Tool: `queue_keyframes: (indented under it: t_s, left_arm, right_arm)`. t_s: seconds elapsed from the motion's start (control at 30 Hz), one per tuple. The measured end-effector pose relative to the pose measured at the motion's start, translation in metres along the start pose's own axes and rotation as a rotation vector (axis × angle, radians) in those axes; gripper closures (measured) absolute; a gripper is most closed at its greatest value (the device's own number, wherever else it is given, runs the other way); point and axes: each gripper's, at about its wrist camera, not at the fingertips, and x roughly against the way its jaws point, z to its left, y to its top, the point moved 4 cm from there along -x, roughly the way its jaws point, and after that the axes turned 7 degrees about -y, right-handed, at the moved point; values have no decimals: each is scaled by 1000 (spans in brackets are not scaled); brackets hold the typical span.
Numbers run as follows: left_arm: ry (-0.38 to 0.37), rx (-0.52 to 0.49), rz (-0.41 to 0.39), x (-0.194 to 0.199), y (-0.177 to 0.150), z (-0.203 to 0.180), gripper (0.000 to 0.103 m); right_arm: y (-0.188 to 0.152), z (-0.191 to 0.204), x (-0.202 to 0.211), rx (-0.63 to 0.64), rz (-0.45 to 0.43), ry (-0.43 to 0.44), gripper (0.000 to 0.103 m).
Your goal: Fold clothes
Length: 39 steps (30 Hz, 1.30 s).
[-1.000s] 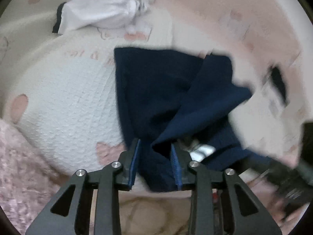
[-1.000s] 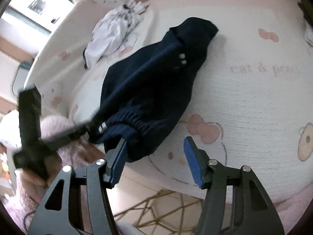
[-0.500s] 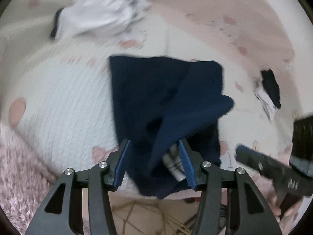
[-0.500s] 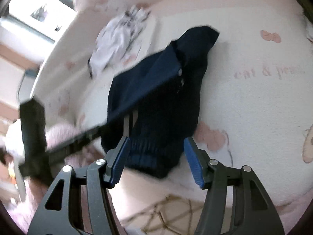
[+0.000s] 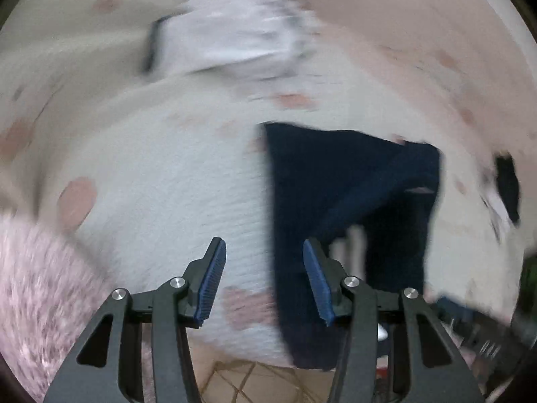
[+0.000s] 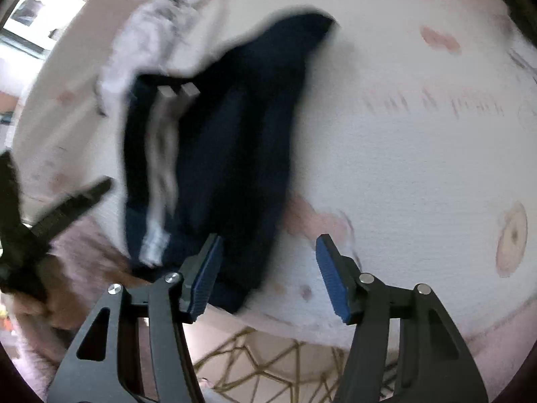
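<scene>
Your left tool (image 5: 263, 277) is released, nothing between its blue pads, and its jaws are closing slightly over bare bedspread (image 5: 161, 194). It sits just left of the navy trousers (image 5: 349, 198), so it grips nothing.

Your right tool (image 6: 268, 275) is also released: one pad overlaps the trousers' near end, the other is over white cover, no pinch visible.

The navy trousers (image 6: 228, 141) lie on the bed near its front edge, doubled lengthwise, white side stripes (image 6: 161, 154) showing on the upper layer. That placement likely keeps the waistband end within reach of both tools.

A crumpled white garment (image 5: 235, 33) waits further back, well apart, probably next in line. A small dark item (image 5: 506, 184) sits at the far right.

Frames are blurred; fold edges look uneven, so expect to regrip before the next fold.
</scene>
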Motion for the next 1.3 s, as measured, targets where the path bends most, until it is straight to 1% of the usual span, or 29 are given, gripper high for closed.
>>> queue_keyframes:
  t_s: [0.03, 0.1, 0.17, 0.23, 0.27, 0.33, 0.37, 0.4, 0.43, 0.47, 0.5, 0.57, 0.6, 0.67, 0.7, 0.73, 0.8, 0.9, 0.97, 1.0, 1.03, 1.07, 1.13, 1.2, 1.23, 1.3]
  left_arm:
    - [-7, -43, -1, -4, 6, -9, 53]
    - [-22, -124, 3, -19, 21, -26, 52]
    - [-42, -181, 23, -33, 32, -38, 52]
    - [-62, -236, 44, -47, 42, -49, 52]
    - [-78, -267, 57, -51, 43, -53, 52]
    - [-78, -336, 55, -60, 44, -59, 52]
    - [-74, -337, 46, -61, 43, -57, 53]
    - [-71, -333, 36, -61, 43, -55, 62]
    - [-60, -309, 29, -61, 44, -50, 70]
    - [-48, -280, 23, -60, 45, -44, 70]
    - [14, -231, 7, -58, 49, -30, 70]
    - [82, -146, -7, -53, 55, -6, 70]
    - [79, -108, -2, -50, 58, 4, 71]
    - [-30, -104, 22, -43, 58, 4, 68]
    - [-89, -106, 34, -40, 58, 2, 62]
    - [-138, -136, 33, -36, 56, -4, 53]
    - [-219, -232, 23, -30, 50, -28, 44]
    - [-191, -355, 46, -48, 43, -56, 43]
    - [-157, -351, 69, -65, 45, -56, 44]
    - [-140, -345, 81, -73, 47, -56, 63]
    - [-123, -338, 93, -82, 48, -55, 88]
    - [-106, -332, 105, -90, 50, -54, 89]
    - [-115, -236, 48, -77, 60, -38, 93]
    - [-115, -154, -14, -59, 70, -20, 93]
    - [-101, -124, -31, -54, 73, -11, 93]
    - [-35, -57, -55, -49, 79, 9, 94]
  right_arm:
    - [11, 3, 6, 37, -18, -19, 44]
    - [35, 8, 12, 123, -53, -126, 44]
    - [53, 7, 9, 189, -76, -210, 44]
    - [62, -2, 5, 200, -80, -231, 44]
    - [66, -6, -2, 178, -72, -210, 44]
    - [63, -16, -16, 129, -57, -176, 44]
    - [62, -23, -24, 94, -42, -162, 44]
    - [62, -33, -29, 79, -33, -155, 44]
    - [62, -35, -37, 68, -21, -151, 44]
    - [60, -36, -42, 64, -12, -150, 44]
    - [59, -38, -45, 63, -8, -155, 44]
    - [61, -41, -46, 59, -19, -158, 44]
    - [63, -42, -46, 49, -28, -158, 44]
    - [69, -43, -44, 25, -54, -155, 44]
    - [73, -43, -42, 21, -68, -147, 44]
    - [75, -42, -41, 18, -81, -139, 44]
    - [79, -38, -37, 24, -112, -124, 44]
    - [79, -31, -36, 52, -131, -101, 44]
    - [76, -27, -39, 74, -128, -105, 44]
    - [75, -25, -43, 88, -120, -113, 44]
    - [71, -24, -44, 97, -113, -124, 44]
    - [71, -22, -46, 104, -110, -134, 44]
    - [72, -19, -47, 113, -110, -144, 44]
    - [76, -18, -40, 116, -123, -134, 44]
    - [78, -17, -36, 119, -130, -131, 44]
    - [89, -11, -27, 145, -161, -150, 44]
